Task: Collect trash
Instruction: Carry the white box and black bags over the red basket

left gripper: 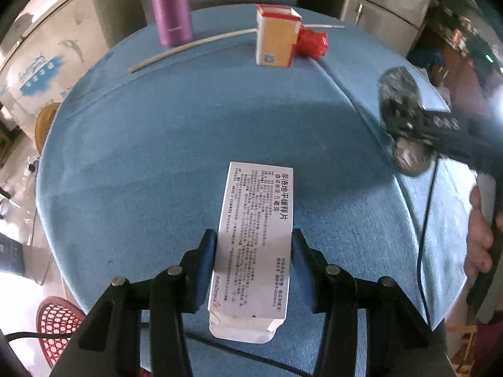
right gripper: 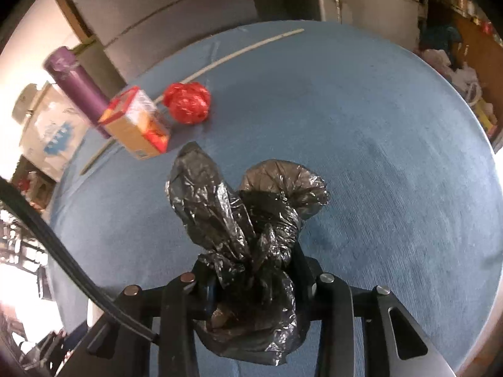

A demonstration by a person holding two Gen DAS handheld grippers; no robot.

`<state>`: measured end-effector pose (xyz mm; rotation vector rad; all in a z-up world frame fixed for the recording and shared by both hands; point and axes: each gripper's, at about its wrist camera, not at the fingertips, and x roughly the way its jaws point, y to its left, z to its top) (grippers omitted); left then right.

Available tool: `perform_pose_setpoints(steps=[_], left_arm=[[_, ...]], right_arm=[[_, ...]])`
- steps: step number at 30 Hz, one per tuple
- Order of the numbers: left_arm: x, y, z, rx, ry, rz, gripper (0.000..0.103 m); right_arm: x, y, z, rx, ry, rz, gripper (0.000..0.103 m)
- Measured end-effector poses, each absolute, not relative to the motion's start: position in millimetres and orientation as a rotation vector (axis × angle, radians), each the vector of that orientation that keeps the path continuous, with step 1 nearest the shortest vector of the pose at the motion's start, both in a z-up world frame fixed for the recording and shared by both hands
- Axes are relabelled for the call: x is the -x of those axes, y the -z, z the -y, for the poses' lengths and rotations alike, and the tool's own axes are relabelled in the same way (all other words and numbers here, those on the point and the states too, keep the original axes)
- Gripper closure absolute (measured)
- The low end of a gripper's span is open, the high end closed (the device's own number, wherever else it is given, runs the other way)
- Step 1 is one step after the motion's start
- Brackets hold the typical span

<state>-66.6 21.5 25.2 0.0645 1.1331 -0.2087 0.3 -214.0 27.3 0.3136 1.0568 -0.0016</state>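
Left gripper (left gripper: pixel 254 242) fingers clamped on sides of white medicine box (left gripper: pixel 253 245), box flat on blue tablecloth (left gripper: pixel 157 157). Right gripper (right gripper: pixel 251 270) pinching crumpled black plastic bag (right gripper: pixel 248 220), bag bunched above cloth. Farther back: orange-red carton (left gripper: pixel 276 39) upright, red crumpled wrapper (left gripper: pixel 312 43) just beside it, white stick (left gripper: pixel 188 45), purple bottle (left gripper: pixel 171 6).

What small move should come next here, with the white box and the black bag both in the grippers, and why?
Probably bring the white medicine box over to the black plastic bag and work the bag's mouth open. The left gripper clamps the box by its sides; the right gripper is shut on the bag, which is bunched up, with no opening visible. The orange carton and red wad still wait on the table.
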Motion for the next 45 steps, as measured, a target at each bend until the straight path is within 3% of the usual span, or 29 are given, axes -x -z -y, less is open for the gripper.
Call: perform_pose_setpoints(steps=[22,45], left_arm=[[143.0,-148.9,-75.0,-0.095,-0.090,-0.769,0.055],[164.1,-152.4,-101.4,-0.120,-0.194,-0.757,0.054]], right_arm=[[81.6,-113.5,153.1,-0.384,-0.492,-0.811,0.063],[83.3,-110.8,124.3,-0.362,-0.589,-0.831,0.063]])
